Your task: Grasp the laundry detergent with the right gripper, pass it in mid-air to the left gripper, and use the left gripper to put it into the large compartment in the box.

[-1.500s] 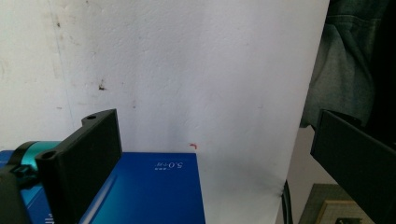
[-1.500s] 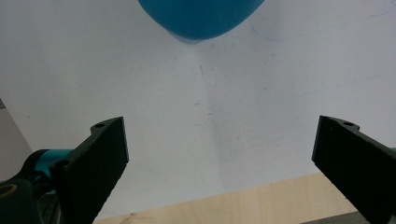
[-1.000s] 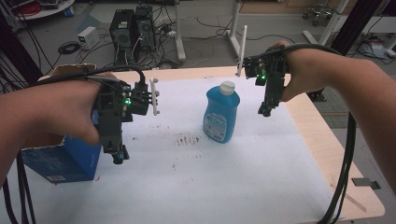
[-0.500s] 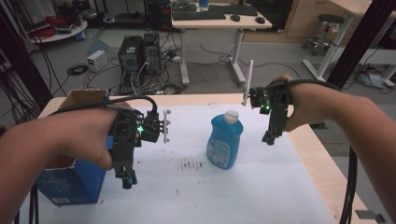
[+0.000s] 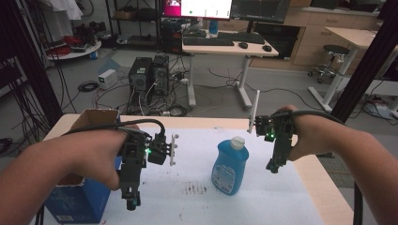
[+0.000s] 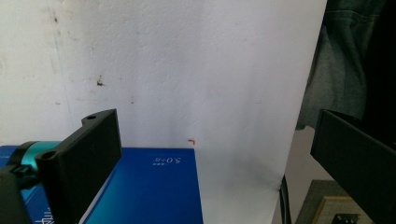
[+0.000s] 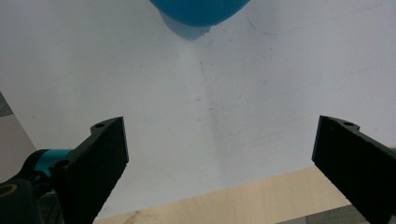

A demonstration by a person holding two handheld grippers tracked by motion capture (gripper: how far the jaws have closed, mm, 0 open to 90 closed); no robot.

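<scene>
A blue bottle [image 5: 230, 165] stands upright on the white surface [image 5: 281, 201], between 2 hand-held grippers with jaws apart, the left [image 5: 131, 202] beside a blue box [image 5: 80, 204], the right [image 5: 272, 166] just right of the bottle.

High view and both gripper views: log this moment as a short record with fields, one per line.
surface: table under a white sheet
bottle: blue bottle, white cap, upright on the sheet
box: blue box, top open, at the table's left edge
left gripper: left gripper open, holding nothing, above the sheet beside the box
right gripper: right gripper open, holding nothing, right of the bottle, apart from it
marks: dark smudges on the sheet
</scene>
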